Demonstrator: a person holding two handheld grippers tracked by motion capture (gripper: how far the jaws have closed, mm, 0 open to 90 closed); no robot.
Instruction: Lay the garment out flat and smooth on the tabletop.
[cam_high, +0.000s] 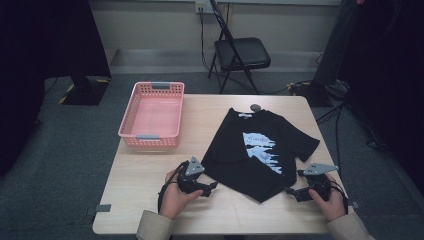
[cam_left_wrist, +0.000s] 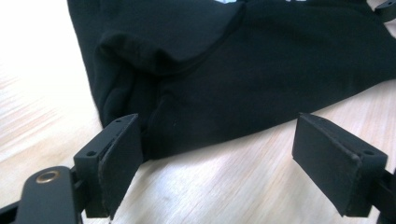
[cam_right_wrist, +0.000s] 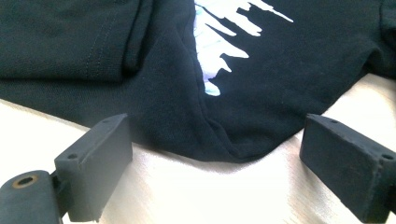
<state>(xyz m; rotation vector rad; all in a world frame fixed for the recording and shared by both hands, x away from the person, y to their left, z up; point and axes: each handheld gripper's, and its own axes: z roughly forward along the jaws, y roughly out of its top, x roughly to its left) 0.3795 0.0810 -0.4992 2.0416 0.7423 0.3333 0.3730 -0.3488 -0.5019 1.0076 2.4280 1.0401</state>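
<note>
The table carries a black T-shirt lying flat and slightly skewed, collar pointing away from me, bottom hem nearest. A pink basket stands at far left. My left gripper and right gripper rest at opposite hem corners, jaws spread, pinching nothing. The hem lies just ahead of both tools; neither hand appears nearer
</note>
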